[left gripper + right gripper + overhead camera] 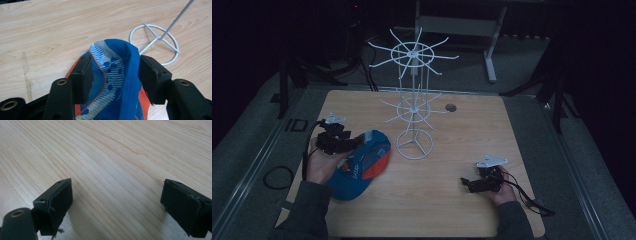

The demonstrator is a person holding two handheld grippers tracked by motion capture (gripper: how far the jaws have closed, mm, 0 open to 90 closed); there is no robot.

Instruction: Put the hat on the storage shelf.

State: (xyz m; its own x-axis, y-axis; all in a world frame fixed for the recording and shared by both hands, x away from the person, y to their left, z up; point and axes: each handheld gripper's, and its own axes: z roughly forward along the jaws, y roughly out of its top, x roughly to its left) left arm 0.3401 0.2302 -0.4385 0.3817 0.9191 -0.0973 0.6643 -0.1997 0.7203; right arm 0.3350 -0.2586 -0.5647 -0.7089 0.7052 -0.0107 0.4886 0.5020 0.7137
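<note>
Right hand-held gripper (468,183): near the worktop's front right corner, black jaws spread wide over bare wood.
Left hand-held gripper (354,143): clamped on the cap.
Cap (362,165): soft blue fabric, orange panels, striped lining; pale lettering, possibly unreadable.
Worktop (452,135): light woodgrain.
Rack (414,95): white wire, ring base, centre.

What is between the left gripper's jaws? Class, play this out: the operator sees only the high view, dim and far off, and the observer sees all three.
Observer: The left gripper pinches a fold of the blue and orange cap; the cloth bunches up between its jaws.
Operator: Is the right gripper holding anything?
Observer: No. The right gripper has its jaws wide apart over bare table.
Operator: Any pattern on the cap?
Observer: White stripes and blue dots, edged with orange piping.
</note>
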